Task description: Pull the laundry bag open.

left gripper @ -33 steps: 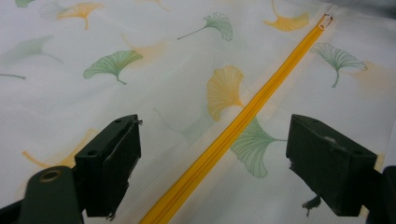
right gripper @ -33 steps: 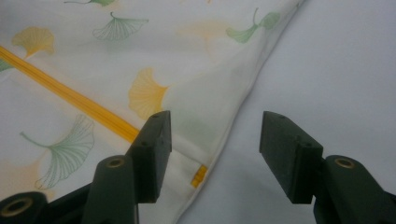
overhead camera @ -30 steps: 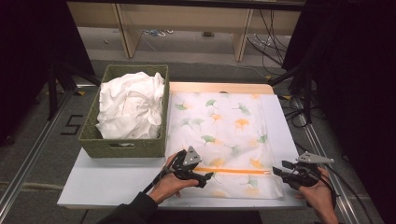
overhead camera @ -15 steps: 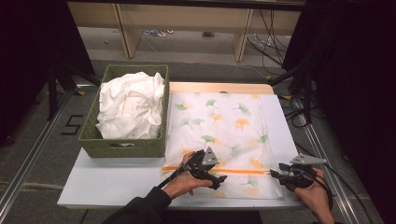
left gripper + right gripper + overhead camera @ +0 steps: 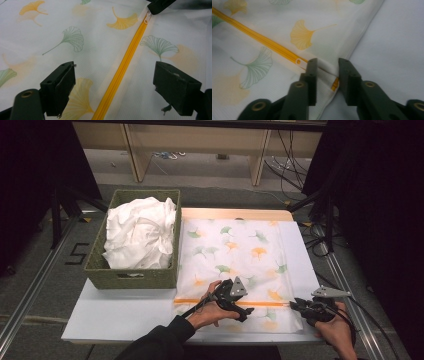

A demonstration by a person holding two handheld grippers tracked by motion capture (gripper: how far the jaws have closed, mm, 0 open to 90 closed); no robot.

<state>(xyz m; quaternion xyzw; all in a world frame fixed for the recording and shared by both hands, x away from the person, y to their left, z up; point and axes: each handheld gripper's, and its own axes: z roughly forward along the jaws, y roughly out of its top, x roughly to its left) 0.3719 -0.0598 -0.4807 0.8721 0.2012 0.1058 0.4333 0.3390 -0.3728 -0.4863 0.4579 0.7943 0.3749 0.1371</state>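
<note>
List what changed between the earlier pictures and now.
The left gripper slid right along the orange zipper, jaws open. The right gripper kept its place; its jaws have just been closing around the laundry bag's zipper end. Basket and bag stayed put.

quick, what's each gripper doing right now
Left gripper: open, over the yellow zipper of the mesh bag.
Right gripper: just closing, bag edge between the jaws; grip unclear.

White mesh bag (image 5: pixel 235 255), green and orange ginkgo leaves; orange zip (image 5: pixel 122 68); green basket (image 5: pixel 135 277); white cloth (image 5: pixel 137 232)
</note>
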